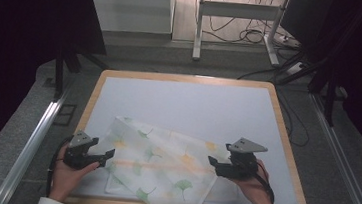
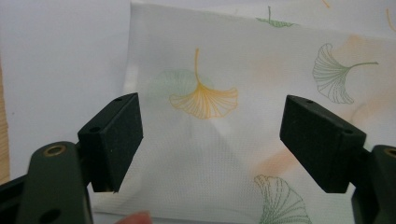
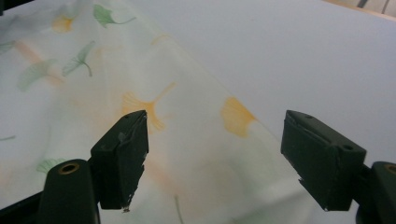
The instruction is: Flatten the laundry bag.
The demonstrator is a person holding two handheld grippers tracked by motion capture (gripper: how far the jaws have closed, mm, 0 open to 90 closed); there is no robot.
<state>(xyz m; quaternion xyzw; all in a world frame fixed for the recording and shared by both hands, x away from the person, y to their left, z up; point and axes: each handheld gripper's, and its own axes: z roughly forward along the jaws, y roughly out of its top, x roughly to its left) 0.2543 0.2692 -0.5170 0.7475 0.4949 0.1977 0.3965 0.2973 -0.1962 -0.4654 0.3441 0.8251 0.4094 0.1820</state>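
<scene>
So the ginkgo-leaf cloth (image 1: 160, 168) was lying folded in the lower middle of the high view, on the white mat (image 1: 193, 108) covering my bench (image 1: 94, 93), with one corner hanging over the near edge at the bottom. My left tongs (image 1: 105, 156) sat at the cloth's left edge, lower left of the frame, spread wide with nothing pinched. In the left gripper view the cloth (image 2: 224, 126) lay flat between and beyond the pads, a yellow leaf (image 2: 204, 95) dead centre. My right tongs (image 1: 214, 164) were at the cloth's right edge, lower right, also spread wide and holding nothing.
</scene>
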